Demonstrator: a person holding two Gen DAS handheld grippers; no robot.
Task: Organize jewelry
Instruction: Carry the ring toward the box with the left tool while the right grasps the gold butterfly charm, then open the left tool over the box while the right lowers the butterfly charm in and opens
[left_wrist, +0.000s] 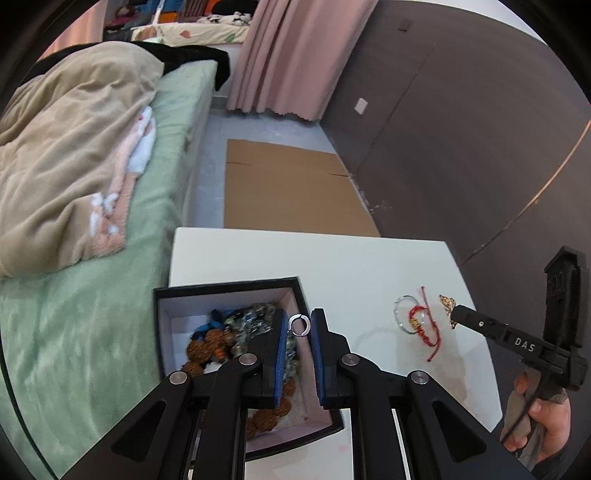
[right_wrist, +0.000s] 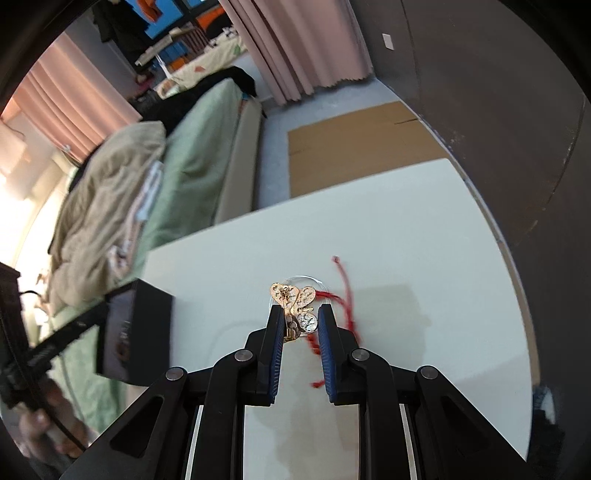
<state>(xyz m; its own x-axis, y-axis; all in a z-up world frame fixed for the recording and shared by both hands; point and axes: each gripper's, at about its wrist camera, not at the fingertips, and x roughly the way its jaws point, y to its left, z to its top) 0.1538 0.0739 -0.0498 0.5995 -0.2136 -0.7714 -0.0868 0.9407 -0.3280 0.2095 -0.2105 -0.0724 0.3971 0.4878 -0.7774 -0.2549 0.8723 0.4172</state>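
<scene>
Black linkage arms filled the bottom of both views, each pair ending in blue-padded fingers. Between the fingertips of the left gripper (left_wrist: 300, 326) sat a small silver ring (left_wrist: 299, 325), pinched at its sides and held above the right-hand wall of the black box (left_wrist: 229, 286). Inside that box already lay several bracelets (left_wrist: 229, 332) of brown, blue and clear beads, so part of the sorting looked done.

From the right wrist view, the right gripper (right_wrist: 300, 314) had its fingers clamped on a gold butterfly brooch (right_wrist: 295, 299), whose wings stuck out past the pads; whether it was clear of the white table (right_wrist: 424, 240) could not be told from that view. From the left camera it appeared raised at the fingertips, just beside the loose pieces.

Left on the table were a red cord bracelet (left_wrist: 424, 330) and a thin clear bangle (left_wrist: 400, 314), overlapping each other, well apart from the box.

By my judgement, the job was around the middle: two pieces in hand, two waiting, none of these four yet in the box.
</scene>
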